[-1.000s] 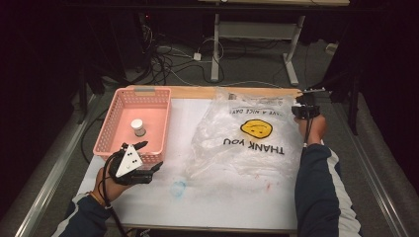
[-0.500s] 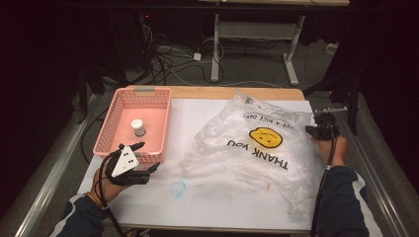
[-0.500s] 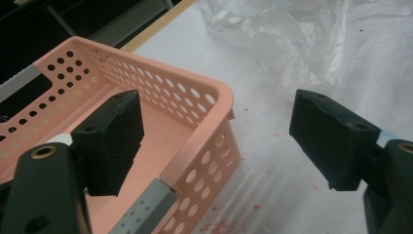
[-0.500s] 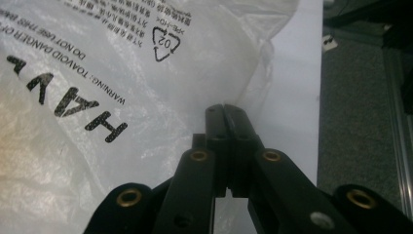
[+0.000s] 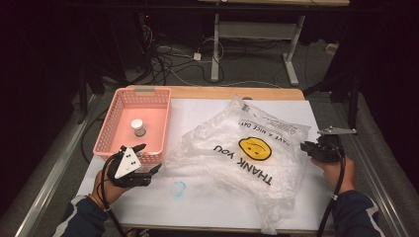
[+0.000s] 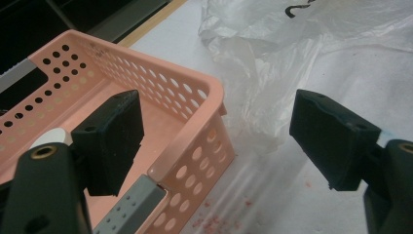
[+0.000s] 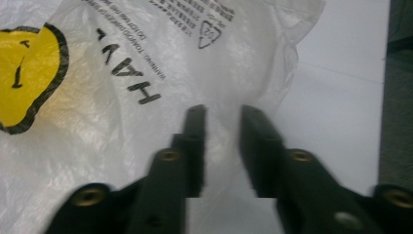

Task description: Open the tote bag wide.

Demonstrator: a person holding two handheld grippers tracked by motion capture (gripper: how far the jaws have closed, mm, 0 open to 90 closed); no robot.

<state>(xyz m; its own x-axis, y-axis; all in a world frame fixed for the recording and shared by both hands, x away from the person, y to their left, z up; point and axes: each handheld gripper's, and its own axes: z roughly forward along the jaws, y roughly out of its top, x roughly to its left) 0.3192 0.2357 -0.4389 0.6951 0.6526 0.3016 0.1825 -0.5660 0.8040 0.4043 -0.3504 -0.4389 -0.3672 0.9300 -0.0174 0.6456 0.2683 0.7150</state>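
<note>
A crumpled clear plastic bag (image 5: 247,148) with a yellow smiley and "THANK YOU" lies across the white table sheet. My right gripper (image 5: 309,148) sits at the bag's right edge. In the right gripper view its jaws (image 7: 224,111) have just been opening and stand slightly apart, with thin bag film (image 7: 122,97) lying loose in the gap, unpinched. A pink perforated basket (image 5: 106,131) at the left holds a small white jar (image 5: 138,127). My left gripper (image 5: 148,157) rests by the basket's near right corner, open, its jaws (image 6: 219,105) straddling that corner (image 6: 195,92) without touching it.
A pale blue smear (image 5: 178,188) marks the sheet in front of the bag. Reddish specks (image 6: 214,224) dot the sheet beside the basket. The table's wooden far edge (image 5: 222,92) runs behind; cables and a desk frame (image 5: 257,29) lie beyond on the floor.
My right hand has come toward the near right side, dragging the bag's edge with it so the bag spread out, and its jaws have parted. The left gripper stayed put.
</note>
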